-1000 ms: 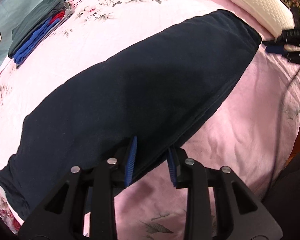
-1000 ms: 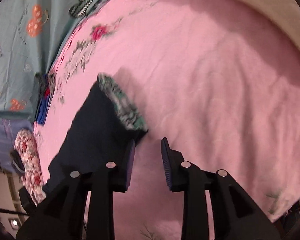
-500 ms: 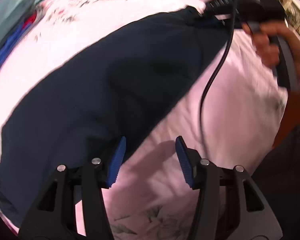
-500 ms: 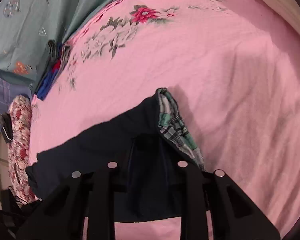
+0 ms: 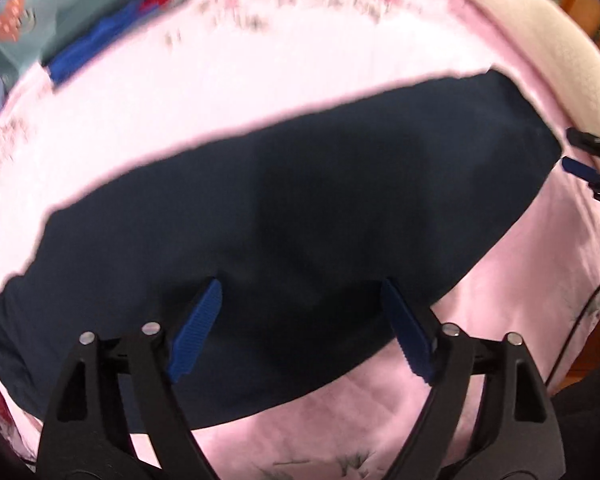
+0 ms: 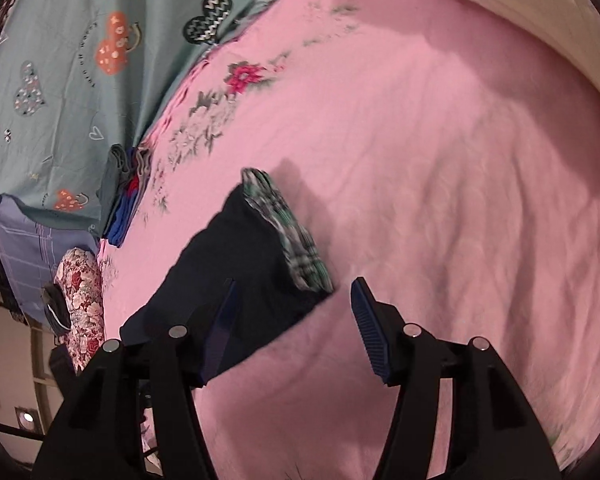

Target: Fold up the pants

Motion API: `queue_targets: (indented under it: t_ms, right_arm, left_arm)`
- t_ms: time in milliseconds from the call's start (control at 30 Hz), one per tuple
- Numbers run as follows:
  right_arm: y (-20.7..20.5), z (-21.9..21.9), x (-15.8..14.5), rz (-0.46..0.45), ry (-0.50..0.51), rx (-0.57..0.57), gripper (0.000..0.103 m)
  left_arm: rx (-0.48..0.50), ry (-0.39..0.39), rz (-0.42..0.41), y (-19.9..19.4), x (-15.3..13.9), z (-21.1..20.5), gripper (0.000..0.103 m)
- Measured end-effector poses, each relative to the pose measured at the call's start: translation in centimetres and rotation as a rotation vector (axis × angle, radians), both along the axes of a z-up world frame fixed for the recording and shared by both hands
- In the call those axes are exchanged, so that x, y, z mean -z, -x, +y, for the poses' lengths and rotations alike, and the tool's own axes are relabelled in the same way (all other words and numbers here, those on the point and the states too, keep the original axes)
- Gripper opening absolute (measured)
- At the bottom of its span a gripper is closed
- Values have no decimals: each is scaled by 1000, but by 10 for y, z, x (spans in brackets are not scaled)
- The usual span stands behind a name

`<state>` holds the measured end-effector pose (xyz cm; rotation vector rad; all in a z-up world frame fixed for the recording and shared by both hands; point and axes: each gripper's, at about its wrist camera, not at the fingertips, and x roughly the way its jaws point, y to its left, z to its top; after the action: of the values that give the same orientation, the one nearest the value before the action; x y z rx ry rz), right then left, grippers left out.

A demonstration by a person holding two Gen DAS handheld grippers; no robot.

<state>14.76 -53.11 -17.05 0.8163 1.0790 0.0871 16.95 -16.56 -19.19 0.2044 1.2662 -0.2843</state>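
Dark navy pants point(image 5: 292, 208) lie flat in a long band across the pink floral bed sheet point(image 5: 220, 80). My left gripper point(image 5: 300, 320) is open and empty, hovering over the pants' near edge at mid-length. In the right wrist view the pants' end point(image 6: 240, 264) shows a green plaid lining point(image 6: 288, 236) at the waistband. My right gripper point(image 6: 292, 320) is open and empty just beside that end; it also shows at the far right of the left wrist view point(image 5: 588, 160).
A stack of folded clothes, blue, red and grey point(image 6: 124, 204), sits at the far edge of the sheet. A teal patterned cover point(image 6: 80, 80) lies beyond it. A cream pillow point(image 5: 540, 32) borders the bed. A floral cushion point(image 6: 80, 300) lies at the left.
Both grippers have opened wider. The right gripper, which was over the waistband end half a second ago, has pulled back off it. The left gripper has shifted back over the pants' near edge.
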Motion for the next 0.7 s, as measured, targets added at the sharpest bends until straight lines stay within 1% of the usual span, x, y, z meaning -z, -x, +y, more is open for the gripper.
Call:
queue_targets:
  t_ms: [67, 200, 267, 333, 433, 567, 600, 667, 700]
  right_arm:
    - [2, 3, 4, 3, -3, -4, 59]
    - [2, 9, 11, -16, -8, -9, 59]
    - [-1, 11, 11, -27, -2, -13, 57]
    - [-4, 13, 14, -33, -6, -6, 53]
    - [-9, 14, 19, -32, -12, 8, 52]
    - [-14, 16, 23, -44, 21, 9, 49]
    - [-15, 17, 23, -46, 26, 11, 46]
    - [-17, 17, 23, -40, 50, 6, 35]
    - [-17, 16, 24, -28, 70, 2, 28]
  left_arm:
    - [-37, -20, -10, -1, 2, 1, 101]
    - [-80, 20, 32, -6, 6, 9, 101]
    - [-79, 14, 32, -5, 7, 9, 101]
    - [-83, 10, 33, -6, 7, 8, 101]
    - [-88, 8, 37, -7, 7, 8, 101]
    - [-97, 3, 40, -8, 11, 9, 101]
    - [-98, 0, 39, -9, 10, 9, 101]
    - [-96, -22, 27, -9, 7, 7, 101]
    - [-75, -46, -4, -4, 1, 3, 101]
